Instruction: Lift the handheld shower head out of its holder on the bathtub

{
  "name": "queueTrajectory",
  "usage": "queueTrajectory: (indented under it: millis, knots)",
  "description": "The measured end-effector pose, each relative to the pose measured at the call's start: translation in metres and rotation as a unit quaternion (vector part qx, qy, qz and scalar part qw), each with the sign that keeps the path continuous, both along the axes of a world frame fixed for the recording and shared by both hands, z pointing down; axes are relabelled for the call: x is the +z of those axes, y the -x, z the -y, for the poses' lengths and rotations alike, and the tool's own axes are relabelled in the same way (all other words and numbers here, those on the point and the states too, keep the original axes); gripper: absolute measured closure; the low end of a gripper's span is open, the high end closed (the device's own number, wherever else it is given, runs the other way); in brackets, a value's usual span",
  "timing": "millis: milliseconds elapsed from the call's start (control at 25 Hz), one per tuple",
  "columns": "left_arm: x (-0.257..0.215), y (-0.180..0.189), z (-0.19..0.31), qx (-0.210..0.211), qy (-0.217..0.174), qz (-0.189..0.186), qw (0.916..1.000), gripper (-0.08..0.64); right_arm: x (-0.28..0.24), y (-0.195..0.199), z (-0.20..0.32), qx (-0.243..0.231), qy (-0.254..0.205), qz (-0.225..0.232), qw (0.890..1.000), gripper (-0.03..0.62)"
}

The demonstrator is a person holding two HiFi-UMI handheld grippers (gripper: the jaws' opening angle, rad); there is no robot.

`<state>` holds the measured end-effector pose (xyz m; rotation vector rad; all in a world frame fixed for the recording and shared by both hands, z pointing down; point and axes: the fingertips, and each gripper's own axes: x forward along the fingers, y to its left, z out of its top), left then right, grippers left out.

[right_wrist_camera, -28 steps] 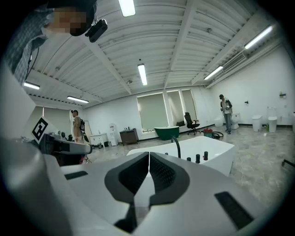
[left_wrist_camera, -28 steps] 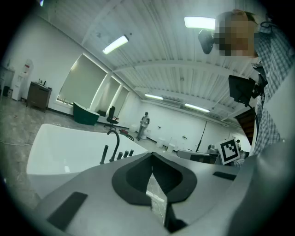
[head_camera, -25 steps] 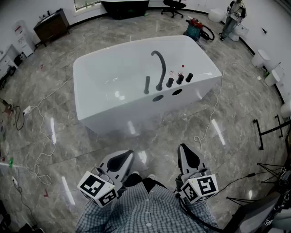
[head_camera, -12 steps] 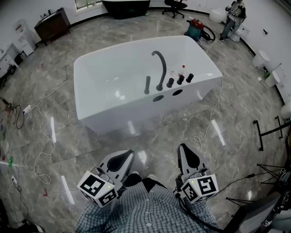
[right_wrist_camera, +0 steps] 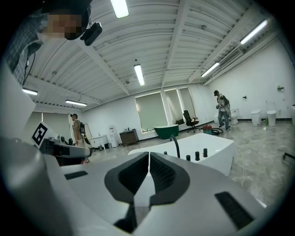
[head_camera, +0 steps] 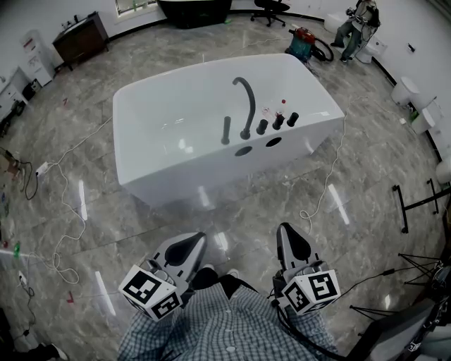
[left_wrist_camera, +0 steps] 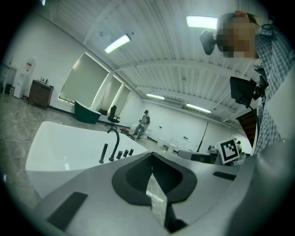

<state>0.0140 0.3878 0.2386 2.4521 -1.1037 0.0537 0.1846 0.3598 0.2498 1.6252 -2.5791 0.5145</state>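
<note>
The white bathtub (head_camera: pixel 162 162) stands on the grey marble floor ahead of me. On its near rim the black handheld shower head (head_camera: pixel 226 130) stands upright in its holder, left of the curved black faucet (head_camera: pixel 247 106) and three black knobs (head_camera: pixel 277 121). My left gripper (head_camera: pixel 192 243) and right gripper (head_camera: pixel 291 236) hang low near my body, well short of the tub, both shut and holding nothing. In the left gripper view the shower head (left_wrist_camera: pixel 103 153) shows beyond the closed jaws of the left gripper (left_wrist_camera: pixel 152 159). The right gripper (right_wrist_camera: pixel 149 156) points toward the tub (right_wrist_camera: pixel 212 156).
White cables (head_camera: pixel 67 211) trail over the floor left of the tub, and another cable (head_camera: pixel 328 183) runs at its right. A red vacuum (head_camera: pixel 303 42) and a person (head_camera: pixel 359 21) are at the far back. A black stand (head_camera: pixel 423 201) is at the right.
Both grippers have stayed where they were. Only the person at the far back has shifted a little.
</note>
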Motion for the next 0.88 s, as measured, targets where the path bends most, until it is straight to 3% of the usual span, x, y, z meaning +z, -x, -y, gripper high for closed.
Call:
queueTrajectory:
  millis: [880]
  knots:
    - [0.005,-0.058,-0.020,-0.010,-0.002,0.003,0.9999,0.554,0.012,-0.060,-0.023,-0.009,0.009,0.006,1.000,0.574]
